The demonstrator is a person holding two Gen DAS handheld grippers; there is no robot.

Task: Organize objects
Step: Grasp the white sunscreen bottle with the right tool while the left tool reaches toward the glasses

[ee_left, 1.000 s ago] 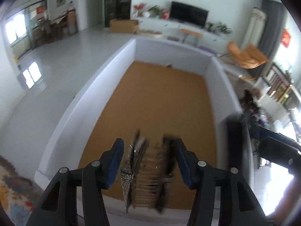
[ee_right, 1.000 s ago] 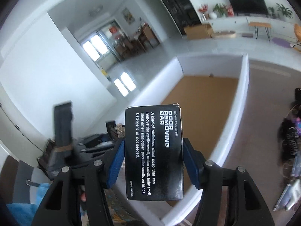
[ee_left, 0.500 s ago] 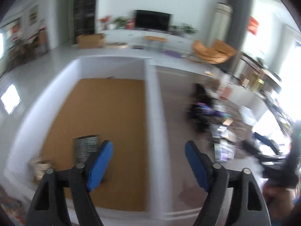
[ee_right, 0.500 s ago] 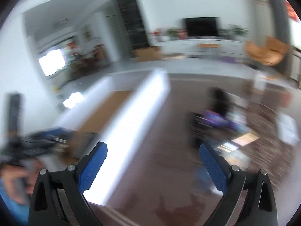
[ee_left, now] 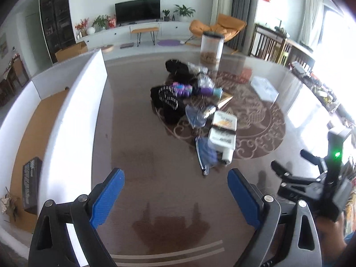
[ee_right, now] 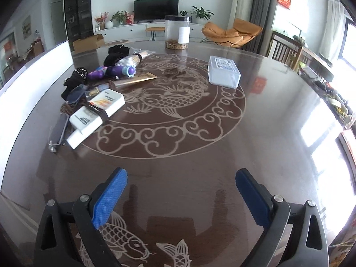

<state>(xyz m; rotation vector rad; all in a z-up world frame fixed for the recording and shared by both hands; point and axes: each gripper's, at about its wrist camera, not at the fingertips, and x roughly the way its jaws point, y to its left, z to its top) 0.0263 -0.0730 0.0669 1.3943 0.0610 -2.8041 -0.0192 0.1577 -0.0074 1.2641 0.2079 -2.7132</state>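
My left gripper point(ee_left: 175, 191) is open and empty above the dark table, right of a white-walled box point(ee_left: 73, 120) with a cork floor. A black odor-bar box point(ee_left: 31, 184) and a spiky brush-like item point(ee_left: 9, 202) lie inside it. My right gripper point(ee_right: 181, 191) is open and empty over the table; it also shows in the left wrist view point(ee_left: 311, 182). A pile of loose objects lies ahead: two white boxes point(ee_right: 98, 109), a purple bottle point(ee_right: 111, 71), black cloth items point(ee_right: 115, 53), a gold packet point(ee_right: 138, 79).
A clear lidded plastic box point(ee_right: 223, 72) and a tall clear jar point(ee_right: 177, 32) stand farther back on the round table point(ee_right: 278, 122). The box's white wall point(ee_right: 33, 84) runs along the left. A living room lies behind.
Both grippers let go of their items, the brush and the black box, which now lie in the cork-floored box. Both swung right to face the pile on the table.
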